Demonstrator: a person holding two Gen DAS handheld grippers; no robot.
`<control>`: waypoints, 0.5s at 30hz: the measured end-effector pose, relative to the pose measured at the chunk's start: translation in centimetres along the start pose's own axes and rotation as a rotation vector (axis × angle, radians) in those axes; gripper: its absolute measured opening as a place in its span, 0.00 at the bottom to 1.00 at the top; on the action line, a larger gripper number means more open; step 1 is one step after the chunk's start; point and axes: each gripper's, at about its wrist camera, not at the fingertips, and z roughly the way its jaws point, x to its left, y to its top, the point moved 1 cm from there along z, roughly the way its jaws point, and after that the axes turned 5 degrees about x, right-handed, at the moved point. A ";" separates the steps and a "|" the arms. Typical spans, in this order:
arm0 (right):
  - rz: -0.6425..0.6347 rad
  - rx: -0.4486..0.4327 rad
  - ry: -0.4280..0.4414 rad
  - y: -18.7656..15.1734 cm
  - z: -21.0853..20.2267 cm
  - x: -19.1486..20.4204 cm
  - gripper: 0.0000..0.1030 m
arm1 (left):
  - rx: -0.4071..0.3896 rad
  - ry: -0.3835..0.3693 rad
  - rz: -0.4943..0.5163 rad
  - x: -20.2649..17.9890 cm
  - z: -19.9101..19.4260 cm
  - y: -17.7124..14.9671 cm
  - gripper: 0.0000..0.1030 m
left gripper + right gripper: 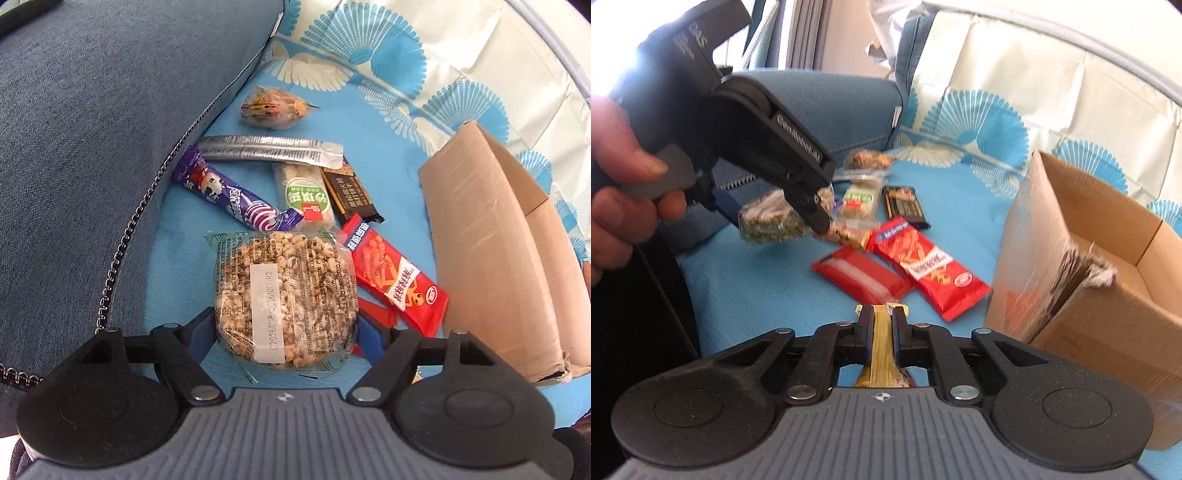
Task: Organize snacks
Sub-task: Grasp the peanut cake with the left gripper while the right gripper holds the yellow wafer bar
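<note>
A clear packet of puffed grain cake [284,291] sits between the fingers of my left gripper [285,323], which is shut on its two sides. In the right wrist view that packet [764,221] hangs above the blue cloth, held by the left gripper [777,216] in a person's hand [617,184]. My right gripper [882,314] is shut on a thin yellow-gold snack wrapper [881,343], whose end sticks out past the fingertips. An open cardboard box [1108,295] stands on the right.
Loose snacks lie on the blue cloth: a red packet [399,280], a purple bar [236,199], a silver stick [269,149], a green-labelled bar [306,195], a dark bar [351,192] and a bag of nuts [275,107]. A blue cushion [92,147] borders the left.
</note>
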 end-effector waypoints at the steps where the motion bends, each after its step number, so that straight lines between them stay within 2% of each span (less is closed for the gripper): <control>1: 0.001 -0.004 0.001 0.1 -0.1 0.0 0.10 | -0.002 -0.003 0.001 0.0 0.0 0.0 0.79; 8: -0.001 0.047 0.007 -0.5 0.9 0.1 0.10 | 0.000 -0.003 0.003 -0.1 0.0 0.0 0.79; 11: 0.002 0.105 0.016 -0.8 1.9 0.4 0.12 | 0.003 0.001 0.006 -0.1 0.1 0.1 0.79; 13: 0.000 0.137 0.009 -1.2 2.4 0.5 0.18 | 0.004 0.004 0.007 -0.1 0.1 0.1 0.79; 15: 0.001 0.141 0.006 -1.4 2.6 0.7 0.19 | 0.005 0.006 0.009 -0.1 0.2 0.1 0.79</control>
